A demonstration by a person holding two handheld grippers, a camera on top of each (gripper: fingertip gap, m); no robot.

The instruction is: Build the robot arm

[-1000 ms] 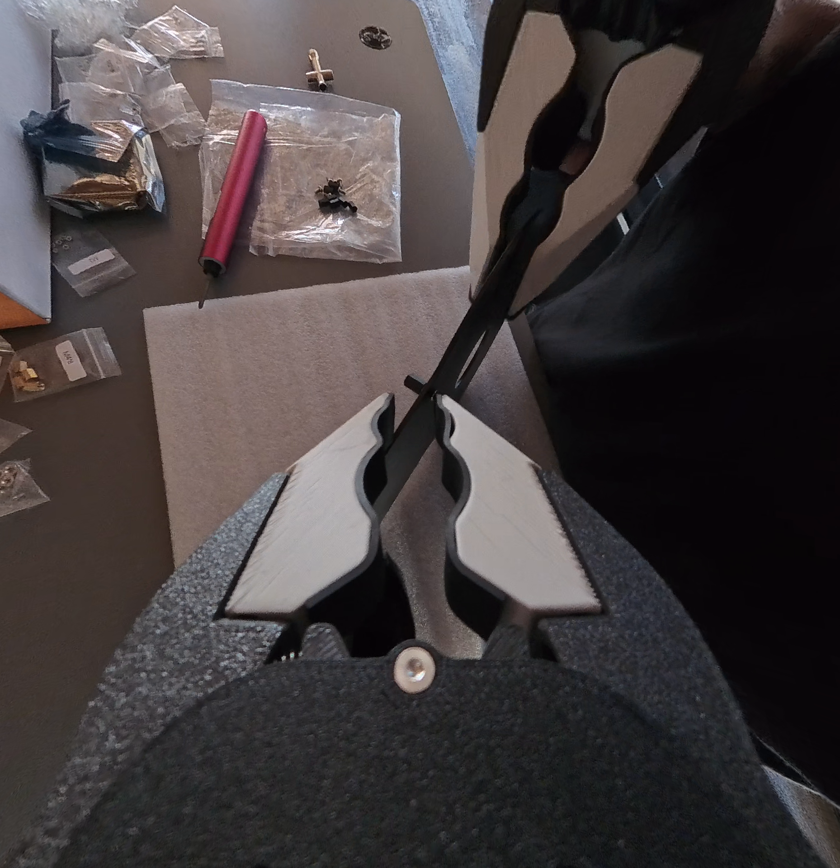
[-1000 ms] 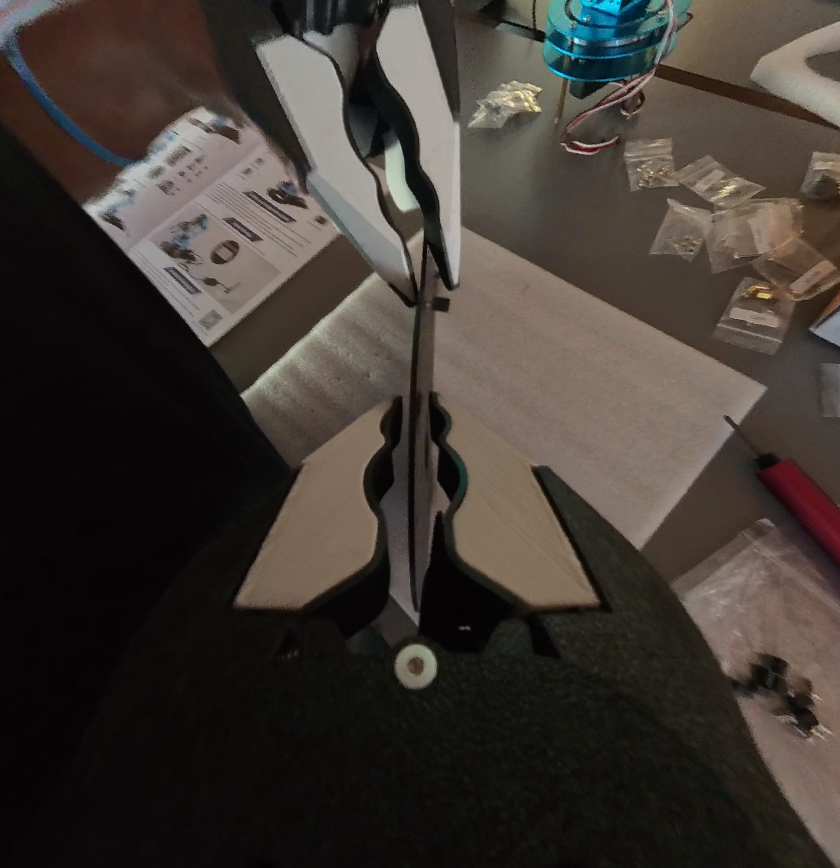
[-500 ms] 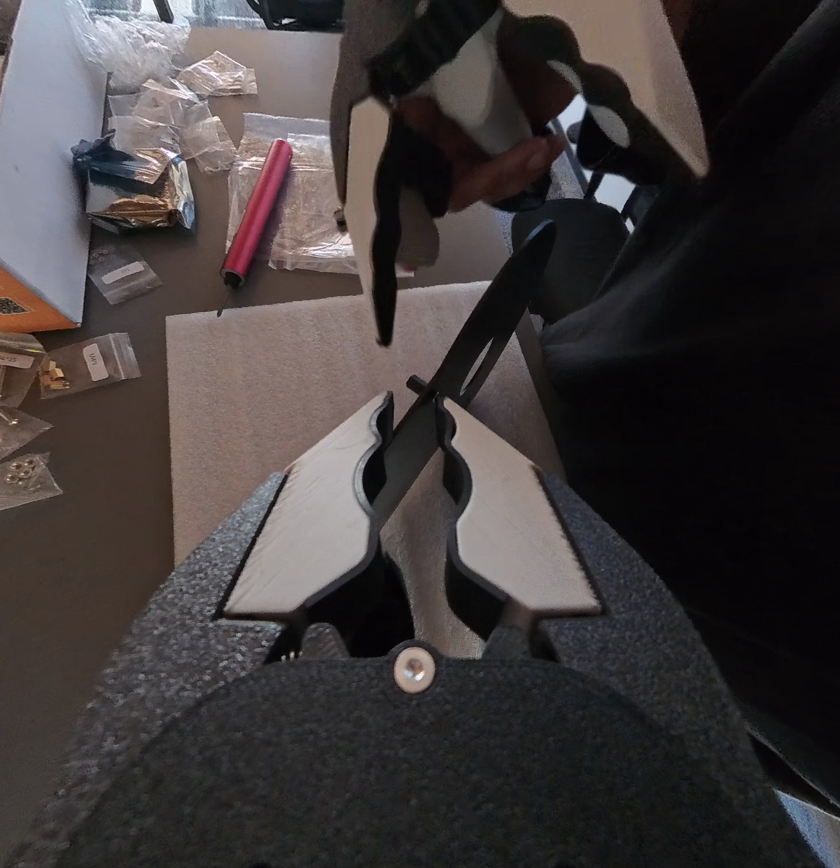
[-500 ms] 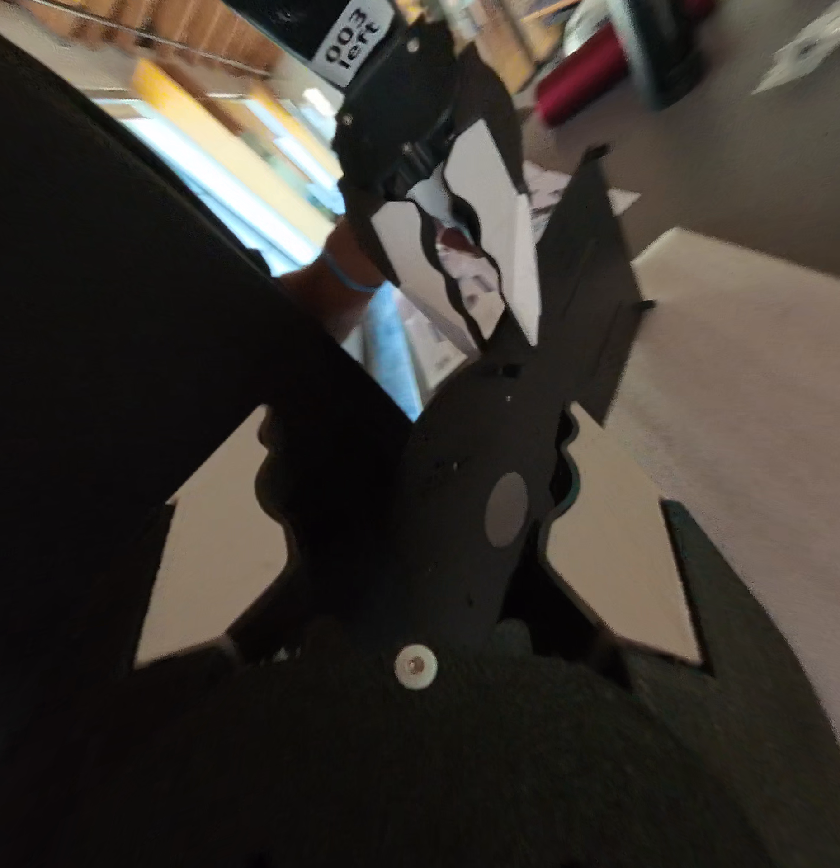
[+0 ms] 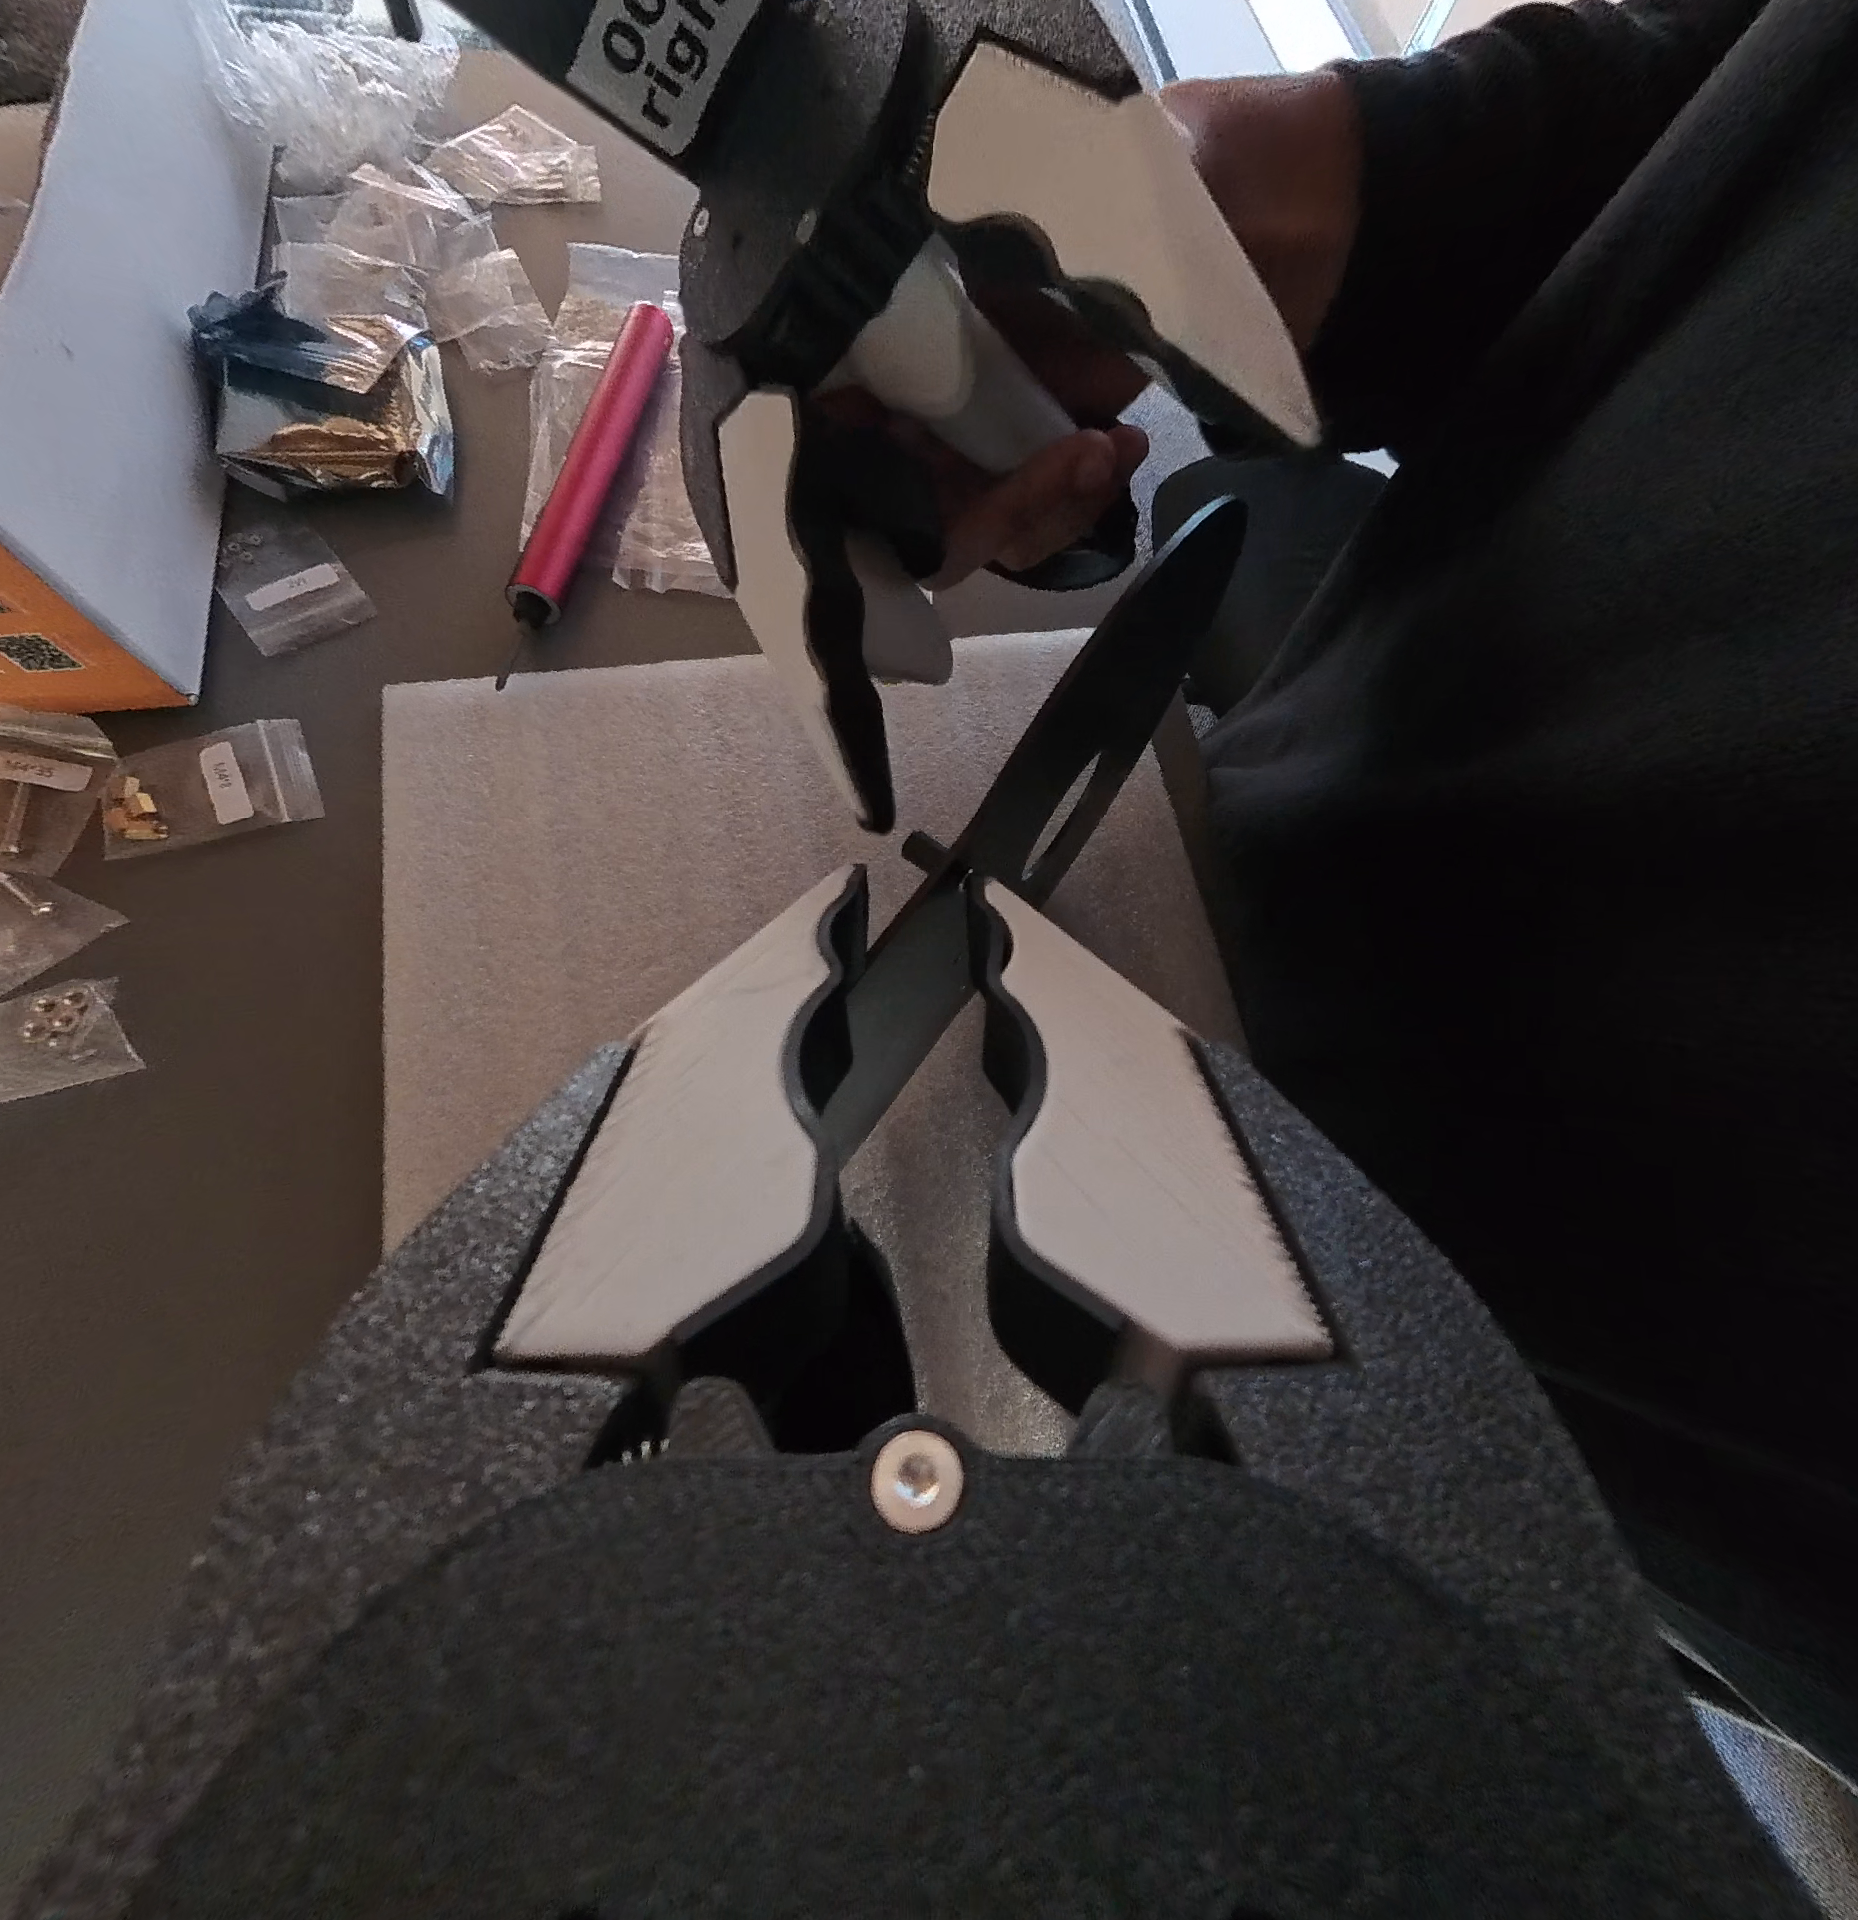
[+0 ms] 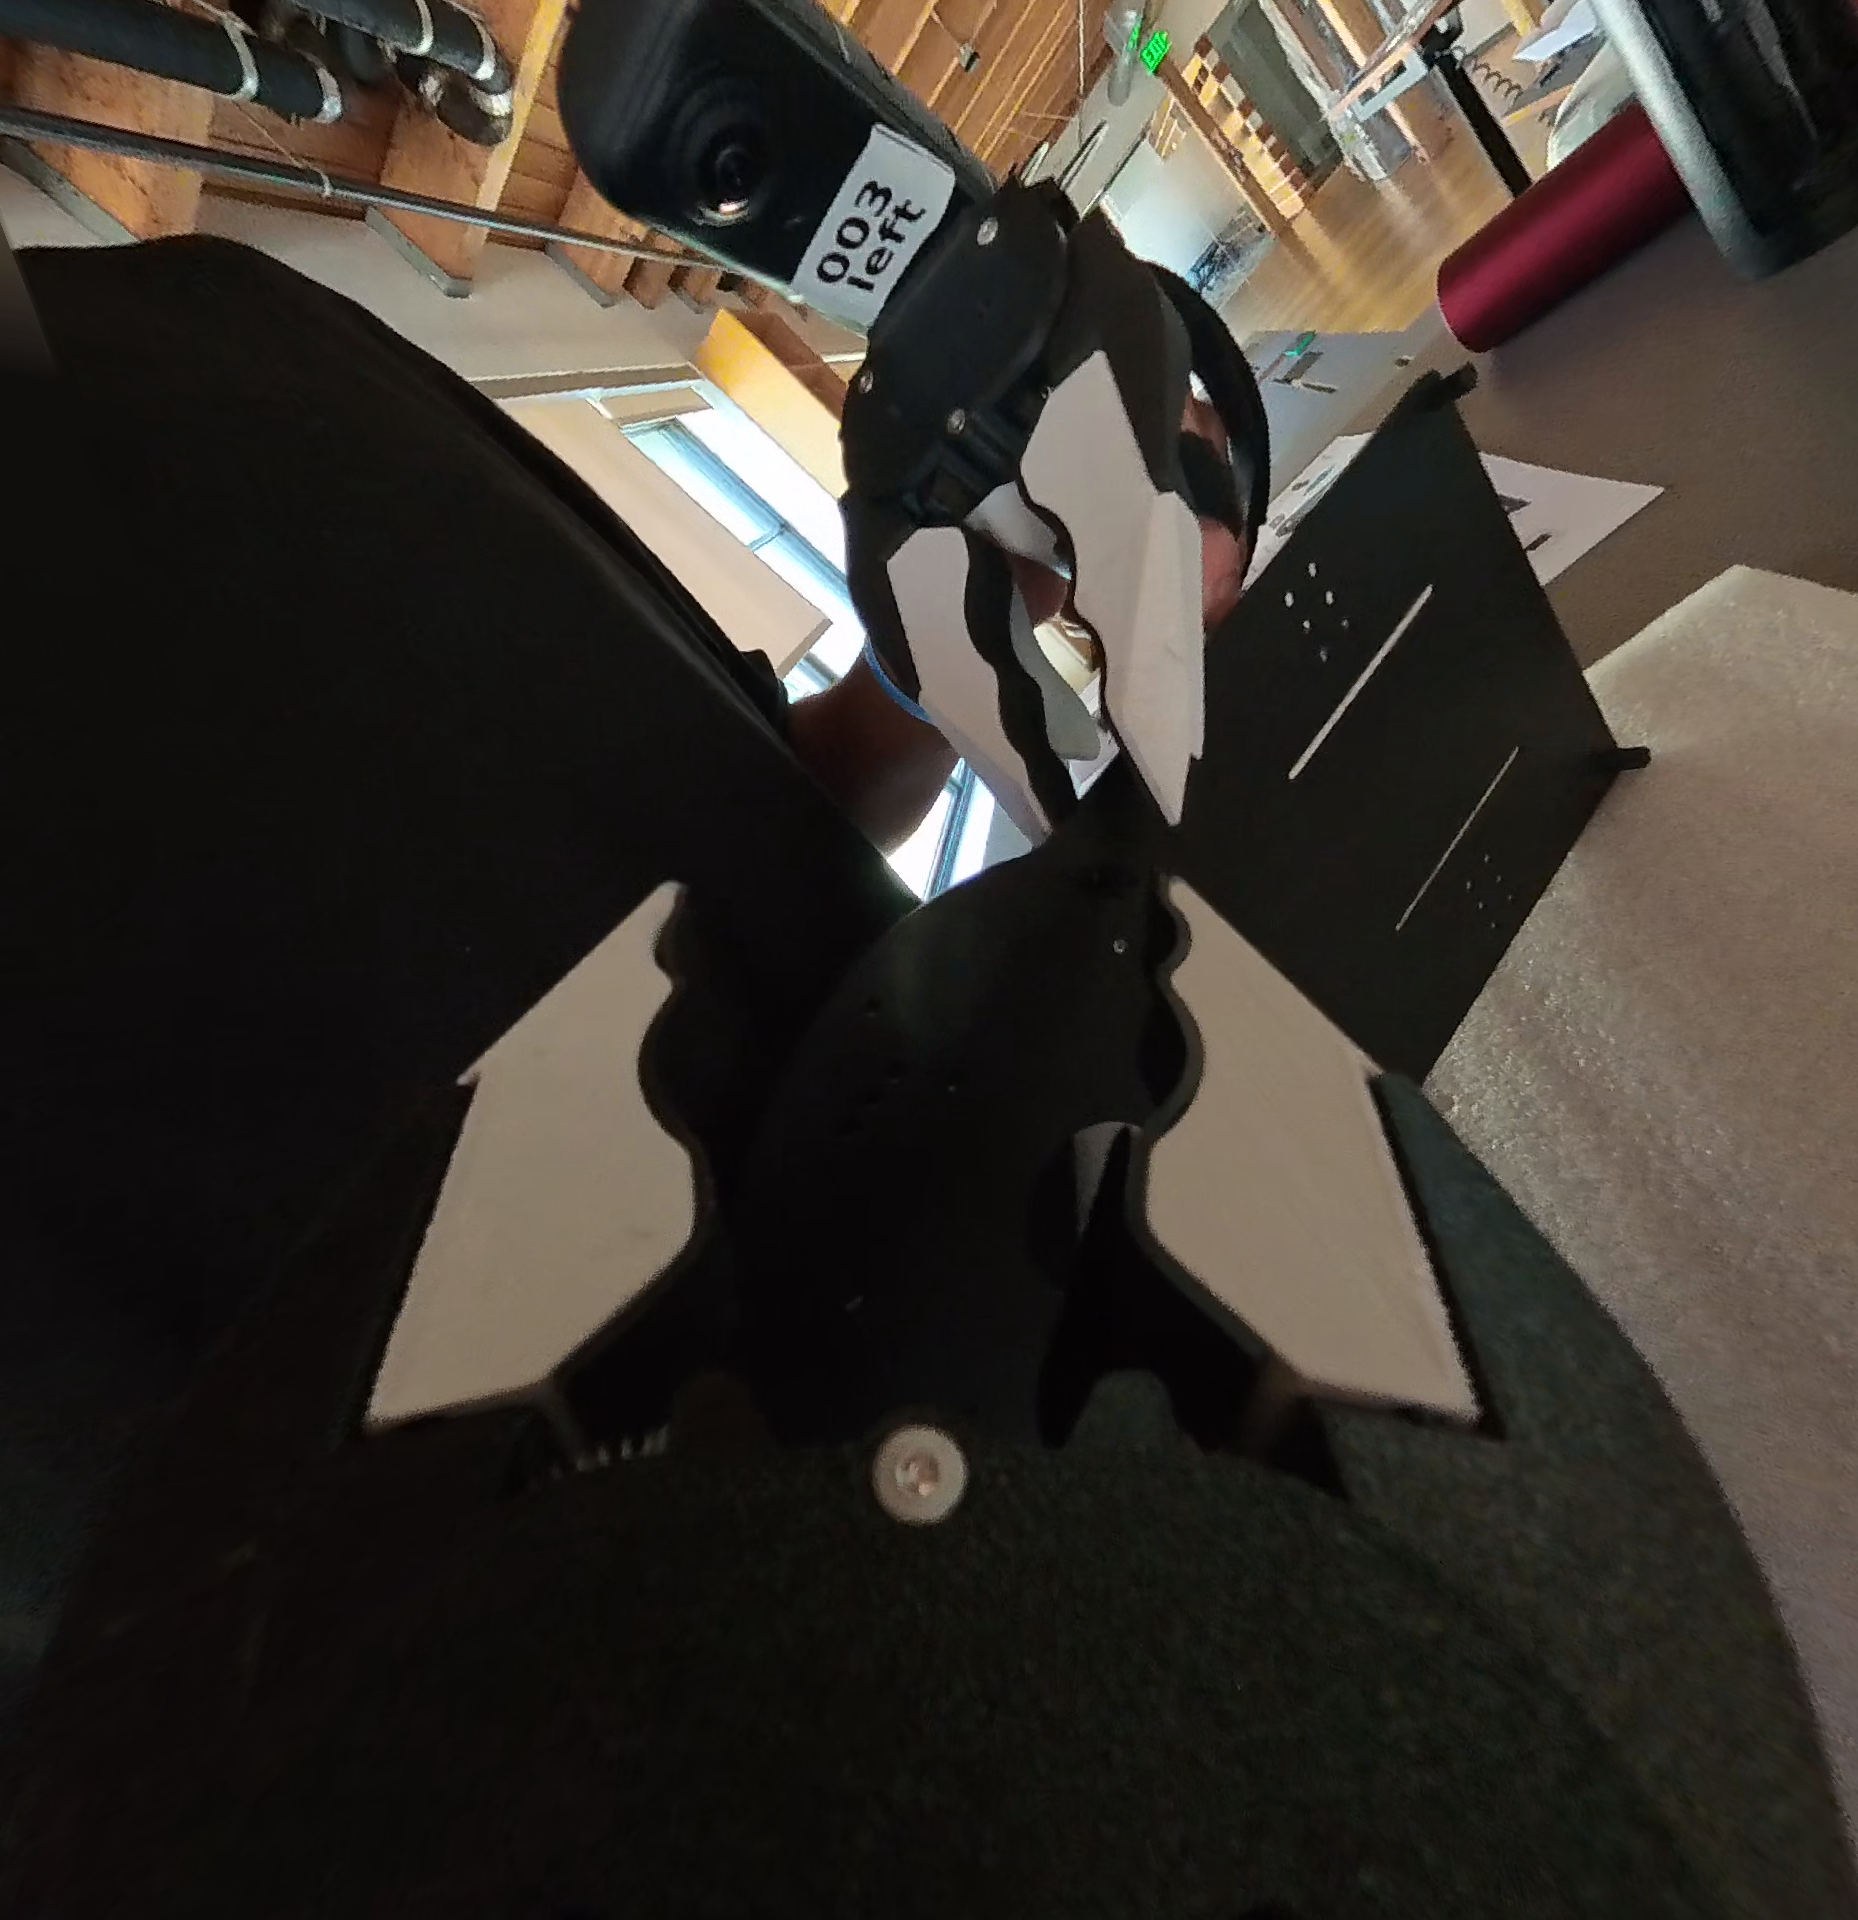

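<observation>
Black flat plate (image 5: 1091, 717), thin, with slots and small holes, held edge-on in the air above the white foam sheet (image 5: 592, 831), over the sheet's near-right part and close to the person's dark clothing (image 5: 1579, 727). Left gripper (image 5: 912, 883) pinches the plate near its lower end, jaws narrowed onto the thin edge. Right gripper (image 6: 925, 935) is spread wide, plate lying between its fingers without either clearly pressing it; from the left wrist view one of its fingertips (image 5: 868, 800) hangs just beside the plate's small side tab. Risk, as I judge it: single narrow pinch on a slick plate, so it could pivot or slide out and drop on the foam; the right finger could knock the tab and twist it. Room: open foam to the left; body crowds the right. Beyond the foam's far edge lie a red-handled screwdriver (image 5: 592, 468) and clear hardware bags (image 5: 213, 790), with a white-and-orange box (image 5: 104, 416) at the tabletop's far-left.
</observation>
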